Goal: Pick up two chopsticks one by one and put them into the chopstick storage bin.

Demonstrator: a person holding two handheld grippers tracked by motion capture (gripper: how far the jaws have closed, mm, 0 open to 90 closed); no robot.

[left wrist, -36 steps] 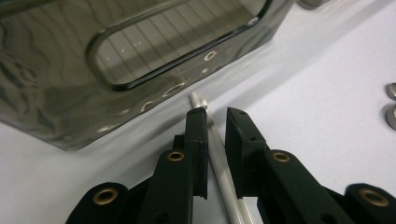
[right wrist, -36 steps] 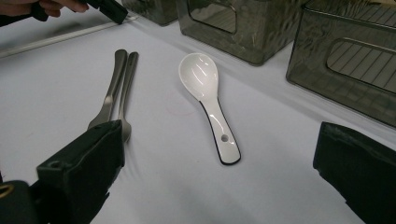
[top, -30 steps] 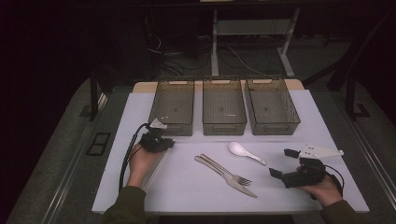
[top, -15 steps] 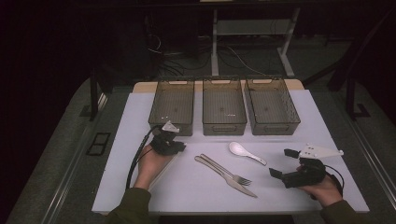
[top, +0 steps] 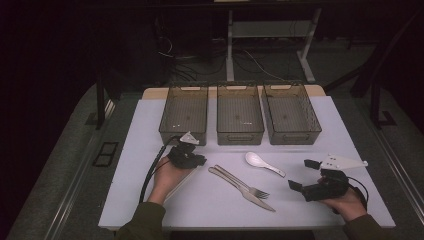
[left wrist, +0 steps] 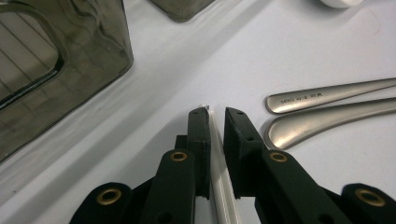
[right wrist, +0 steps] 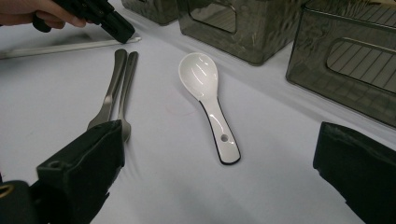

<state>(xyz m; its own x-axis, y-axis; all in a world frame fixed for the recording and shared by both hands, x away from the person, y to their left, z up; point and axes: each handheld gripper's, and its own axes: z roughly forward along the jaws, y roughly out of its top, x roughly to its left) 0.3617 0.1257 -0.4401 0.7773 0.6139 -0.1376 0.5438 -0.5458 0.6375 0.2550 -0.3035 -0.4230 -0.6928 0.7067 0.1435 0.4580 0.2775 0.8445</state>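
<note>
Left gripper [left wrist: 215, 116] clamped on white chopstick [left wrist: 223, 186] — stick's long axis runs straight between the jaws; right gripper [right wrist: 219, 177] jaws wide apart — white spoon [right wrist: 208, 105] ahead.

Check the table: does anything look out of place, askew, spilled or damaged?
Nothing stands out. The three bins sit in a row, the white spoon, fork and knife lie intact; nothing is spilled.
</note>
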